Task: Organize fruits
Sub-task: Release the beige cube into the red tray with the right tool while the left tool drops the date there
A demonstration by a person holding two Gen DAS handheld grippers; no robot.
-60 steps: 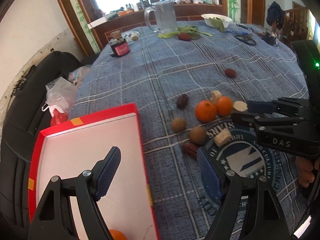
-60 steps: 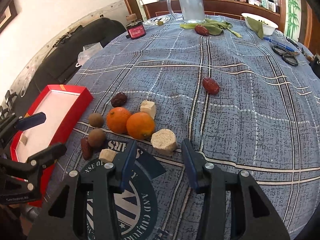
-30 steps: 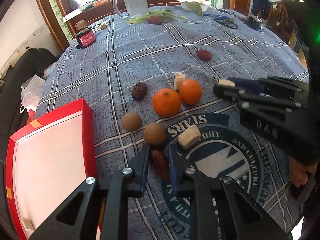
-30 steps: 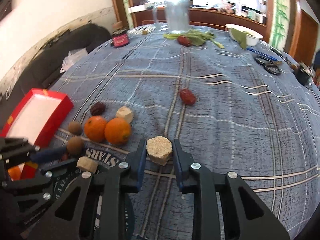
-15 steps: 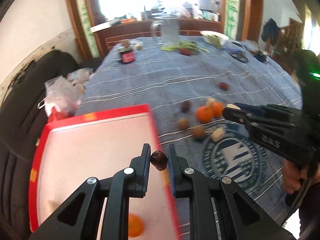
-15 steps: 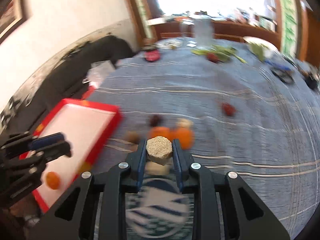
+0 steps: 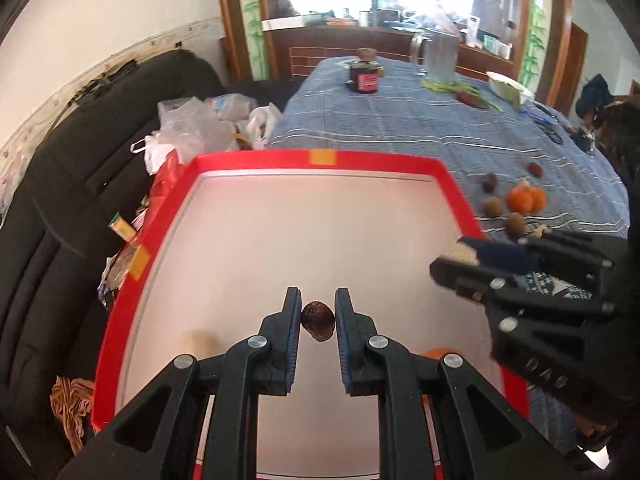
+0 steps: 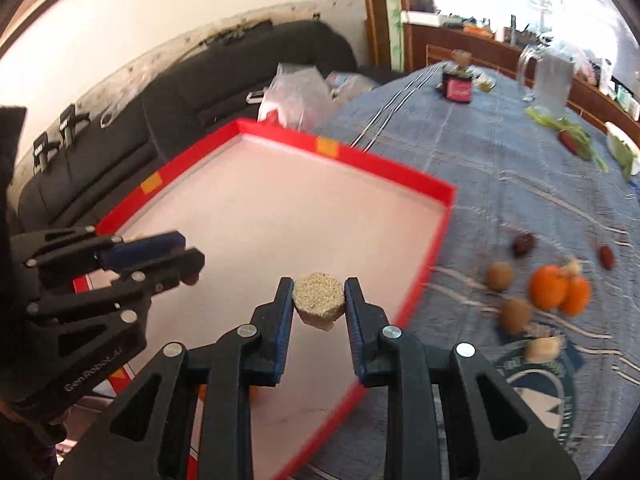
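My left gripper is shut on a dark red date, held above the white floor of the red-rimmed tray. My right gripper is shut on a round tan cake over the same tray; in the left wrist view it reaches in from the right. A pale lump and an orange lie in the tray near me. Two oranges, two brown round fruits, dates and a pale cube sit on the blue cloth.
The table wears a blue plaid cloth with a round emblem at the near right. A glass jug, a small jar, greens and a white bowl stand at the far end. A black sofa with plastic bags lies left.
Both grippers have shut on their pieces, lifted them off the cloth and swung left over the tray. The left carries the date, the right the tan cake.
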